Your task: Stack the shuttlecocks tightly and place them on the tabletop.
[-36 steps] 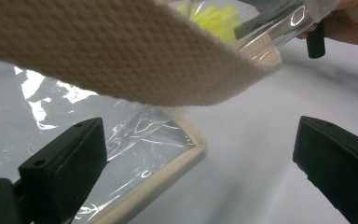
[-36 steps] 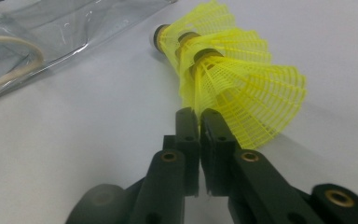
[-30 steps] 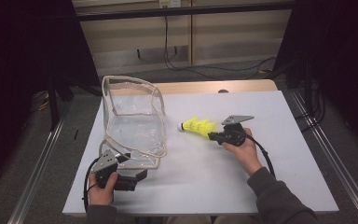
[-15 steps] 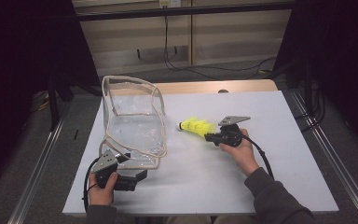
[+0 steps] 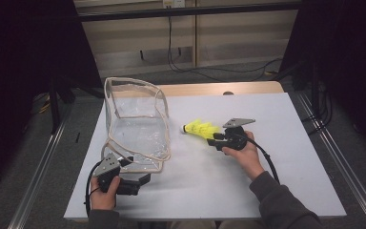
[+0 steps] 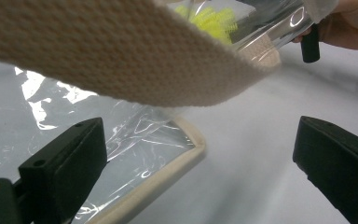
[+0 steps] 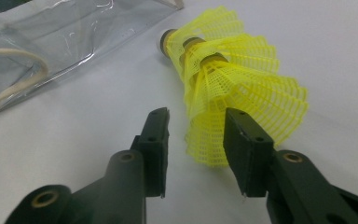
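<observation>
A: Where do things stand?

B: The yellow shuttlecocks (image 7: 233, 88), nested in a short stack, lie on the white table (image 5: 286, 157) just right of the clear bag (image 5: 136, 126). The right gripper (image 7: 196, 140) sits at the skirt end with its jaws parted on either side of the rim, not yet pinching it.

A: And the other one?

B: The left gripper (image 6: 200, 158) is spread wide at the bag's near corner, the webbing strap (image 6: 121, 60) arching above it, holding nothing.

A: So which step?

B: Likely the pickup. The right jaws need to close on the skirt, while the left takes the bag's rim to hold the mouth open.
</observation>
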Available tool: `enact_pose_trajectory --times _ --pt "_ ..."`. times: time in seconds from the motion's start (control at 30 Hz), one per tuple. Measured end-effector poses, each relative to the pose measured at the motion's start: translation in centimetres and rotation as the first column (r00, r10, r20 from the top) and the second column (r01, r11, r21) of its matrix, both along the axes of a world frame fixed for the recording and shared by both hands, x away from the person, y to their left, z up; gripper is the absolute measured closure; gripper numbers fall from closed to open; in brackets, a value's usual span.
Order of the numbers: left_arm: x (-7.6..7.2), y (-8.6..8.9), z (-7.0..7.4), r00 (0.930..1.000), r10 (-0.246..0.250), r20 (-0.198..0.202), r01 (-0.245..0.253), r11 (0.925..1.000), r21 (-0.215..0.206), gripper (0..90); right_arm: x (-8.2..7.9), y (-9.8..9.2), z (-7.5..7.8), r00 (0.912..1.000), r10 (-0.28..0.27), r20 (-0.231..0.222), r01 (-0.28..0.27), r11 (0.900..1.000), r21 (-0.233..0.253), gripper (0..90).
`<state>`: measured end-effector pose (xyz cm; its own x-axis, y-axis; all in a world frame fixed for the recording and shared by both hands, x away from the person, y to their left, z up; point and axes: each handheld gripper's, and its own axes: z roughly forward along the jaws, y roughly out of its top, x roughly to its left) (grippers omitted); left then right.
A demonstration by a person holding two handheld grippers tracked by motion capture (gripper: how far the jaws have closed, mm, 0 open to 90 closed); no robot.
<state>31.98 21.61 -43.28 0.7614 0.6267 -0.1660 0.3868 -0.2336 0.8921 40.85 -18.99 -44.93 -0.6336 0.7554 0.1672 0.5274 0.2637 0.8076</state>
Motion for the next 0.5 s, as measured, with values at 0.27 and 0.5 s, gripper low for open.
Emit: enact_pose_trajectory --times 0.27,0.5 --pt "0.0 0.0 0.0 1.0000 -0.002 0.001 0.002 1.0000 0.000 2.7 0.5 1.3 0.0 1.0000 0.004 -0.008 -0.004 1.000 -0.005 47.5" --pt "0.0 0.1 0.0 1.0000 0.000 0.000 0.000 1.0000 -0.002 2.7 1.0 2.1 -0.3 0.9995 -0.016 -0.026 0.016 1.000 -0.006 35.9"
